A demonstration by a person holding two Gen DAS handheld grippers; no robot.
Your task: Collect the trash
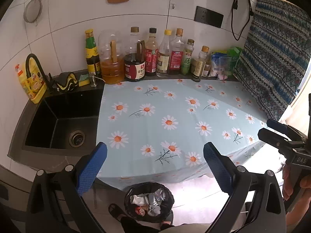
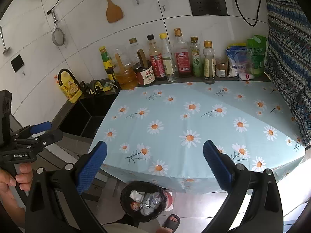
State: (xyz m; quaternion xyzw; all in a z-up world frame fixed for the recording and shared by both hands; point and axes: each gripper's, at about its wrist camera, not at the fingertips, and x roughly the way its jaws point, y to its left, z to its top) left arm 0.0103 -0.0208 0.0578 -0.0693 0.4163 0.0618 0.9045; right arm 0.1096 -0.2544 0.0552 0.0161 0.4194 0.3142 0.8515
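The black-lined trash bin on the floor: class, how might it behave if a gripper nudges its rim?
The trash bin probably slides or tips easily: it holds only crumpled wrappers, so it looks light. Its bag liner likely gives rather than resists.

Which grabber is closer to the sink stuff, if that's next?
Probably left: the left gripper is on the sink side. Both are open and empty; the bin already holds trash.

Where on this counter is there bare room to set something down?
The daisy tablecloth is bare from the sink edge across to the patterned cloth on the right. It is crowded only along the back wall, where the bottle row and packets stand. Both tongs, left and right, are open and hold nothing.
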